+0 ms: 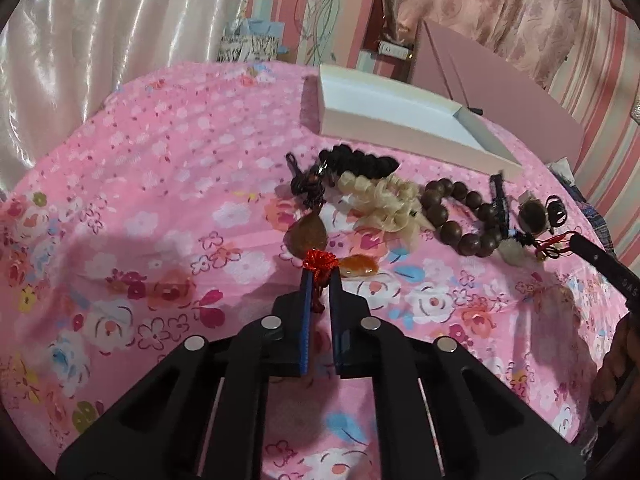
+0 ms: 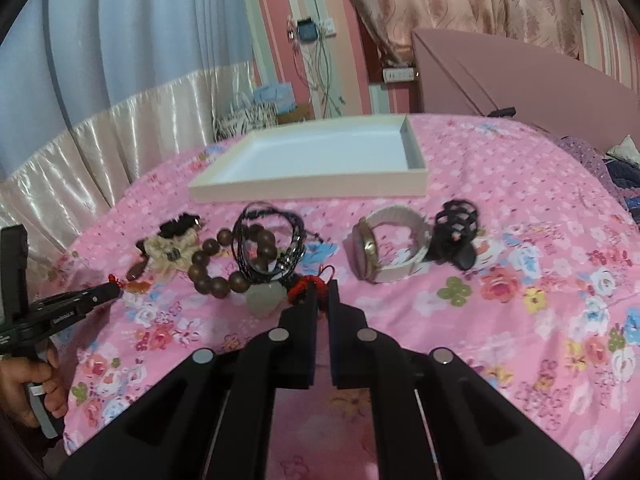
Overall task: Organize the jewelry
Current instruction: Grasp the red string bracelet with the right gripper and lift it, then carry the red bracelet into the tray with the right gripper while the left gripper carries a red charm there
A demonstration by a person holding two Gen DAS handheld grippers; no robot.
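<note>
Already both tongs are pinched tight on red cord: left tongs [image 1: 319, 276] on the amber pendant's [image 1: 358, 266] knot, right tongs [image 2: 320, 289] on the jade pendant's [image 2: 265, 298]. Lifting could drag the bead bracelet [image 2: 232, 266] tangled beside it, short of the tray [image 2: 416, 160].

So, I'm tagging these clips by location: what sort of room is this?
Most likely a bedroom in a home. The jewelry lies on a pink floral bedsheet, satin curtains hang behind it, and a wall socket with dangling charger cables sits between them.
</note>
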